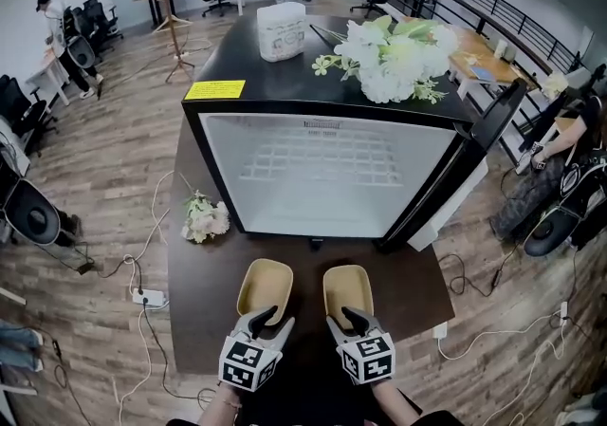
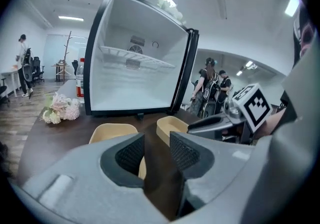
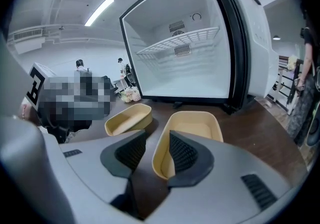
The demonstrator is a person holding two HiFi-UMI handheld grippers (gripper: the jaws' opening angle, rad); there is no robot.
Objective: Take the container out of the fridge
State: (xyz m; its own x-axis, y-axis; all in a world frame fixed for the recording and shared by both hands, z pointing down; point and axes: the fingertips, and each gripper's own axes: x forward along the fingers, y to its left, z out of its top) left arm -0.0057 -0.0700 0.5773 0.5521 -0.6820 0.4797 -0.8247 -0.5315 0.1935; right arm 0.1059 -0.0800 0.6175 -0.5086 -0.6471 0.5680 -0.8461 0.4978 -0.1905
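Two shallow yellow containers stand side by side on the dark table (image 1: 204, 305) in front of the open fridge (image 1: 327, 196), whose inside shows only a wire shelf. My left gripper (image 1: 273, 320) hovers open just above the near end of the left container (image 1: 265, 287); only bare table shows between its jaws (image 2: 156, 145). My right gripper (image 1: 343, 320) is open at the near left corner of the right container (image 1: 348, 287). In the right gripper view its right jaw is inside that container (image 3: 197, 123) and its left jaw outside, with the rim between them (image 3: 156, 145).
The fridge door (image 1: 474, 158) stands open to the right. A small flower bunch (image 1: 205, 218) lies on the table's left side. White flowers (image 1: 389, 54) and a white box (image 1: 282, 30) sit on the fridge top. Cables and a power strip (image 1: 147, 297) lie on the floor.
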